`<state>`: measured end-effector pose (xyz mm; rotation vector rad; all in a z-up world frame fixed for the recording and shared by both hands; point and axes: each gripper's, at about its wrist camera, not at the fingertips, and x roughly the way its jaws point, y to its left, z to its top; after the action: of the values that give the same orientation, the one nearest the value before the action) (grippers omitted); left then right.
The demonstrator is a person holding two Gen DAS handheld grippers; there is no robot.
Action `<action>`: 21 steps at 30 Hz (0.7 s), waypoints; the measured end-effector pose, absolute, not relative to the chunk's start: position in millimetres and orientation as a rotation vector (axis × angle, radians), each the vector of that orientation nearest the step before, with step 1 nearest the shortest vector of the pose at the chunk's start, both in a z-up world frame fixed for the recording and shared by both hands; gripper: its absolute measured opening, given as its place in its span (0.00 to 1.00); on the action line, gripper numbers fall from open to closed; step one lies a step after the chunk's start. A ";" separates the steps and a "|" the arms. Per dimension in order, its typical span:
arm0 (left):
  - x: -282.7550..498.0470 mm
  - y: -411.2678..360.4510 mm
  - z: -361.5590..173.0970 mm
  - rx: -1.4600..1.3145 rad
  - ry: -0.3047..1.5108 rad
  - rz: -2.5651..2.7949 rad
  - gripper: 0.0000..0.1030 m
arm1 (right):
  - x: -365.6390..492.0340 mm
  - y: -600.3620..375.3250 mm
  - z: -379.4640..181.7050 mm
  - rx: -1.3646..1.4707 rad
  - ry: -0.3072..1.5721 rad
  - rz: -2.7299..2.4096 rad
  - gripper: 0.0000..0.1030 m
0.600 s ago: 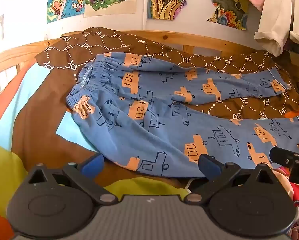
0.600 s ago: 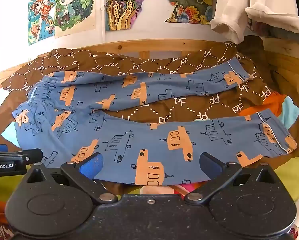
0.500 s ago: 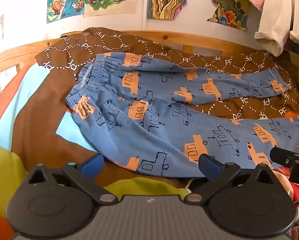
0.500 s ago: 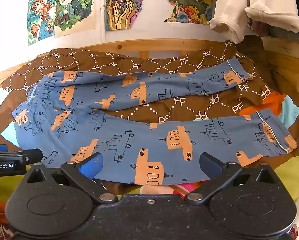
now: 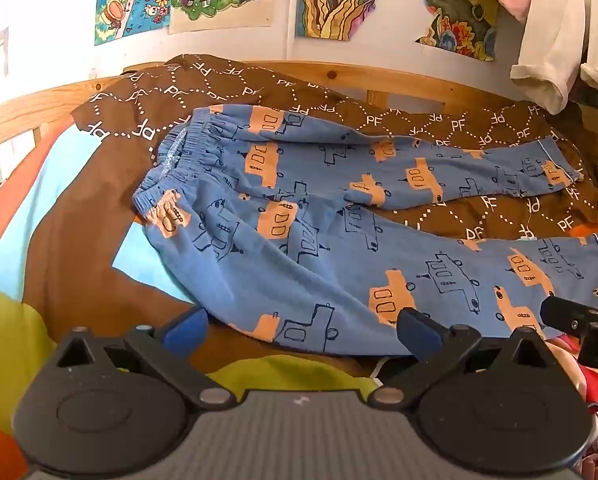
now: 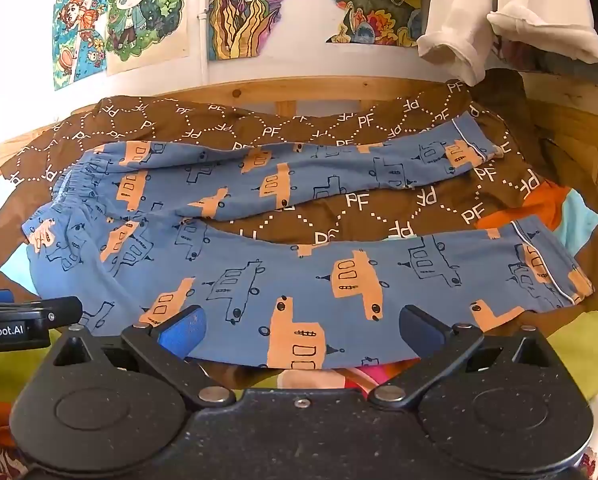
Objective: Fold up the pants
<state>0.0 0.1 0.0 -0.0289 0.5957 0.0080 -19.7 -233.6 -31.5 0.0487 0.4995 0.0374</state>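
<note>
Blue pants with orange vehicle prints lie spread flat on a brown "PF" blanket, waistband at the left, both legs running right and apart. They also show in the right wrist view. My left gripper is open and empty, hovering at the near edge of the lower leg by the hip. My right gripper is open and empty, over the near edge of the lower leg's middle. The right gripper's tip shows at the right of the left wrist view.
A wooden bed rail runs behind the blanket. Posters hang on the wall. White clothes hang at the upper right. Yellow-green bedding lies at the near edge. The left gripper's body shows at the left.
</note>
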 end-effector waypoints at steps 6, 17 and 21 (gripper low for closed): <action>-0.3 0.1 0.2 -0.031 0.595 0.007 1.00 | -19.7 -233.4 -31.6 0.049 0.500 0.038 0.99; -0.3 0.2 0.2 -0.033 0.597 0.008 1.00 | -18.0 -234.2 -33.4 0.050 0.504 0.038 0.99; 1.7 3.3 -2.0 -0.033 0.600 0.008 1.00 | -19.4 -231.8 -31.2 0.050 0.504 0.036 0.99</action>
<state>1.7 3.3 -2.0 -0.0328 0.5997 0.0079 -19.4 -231.8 -31.2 0.0498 0.5044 0.0359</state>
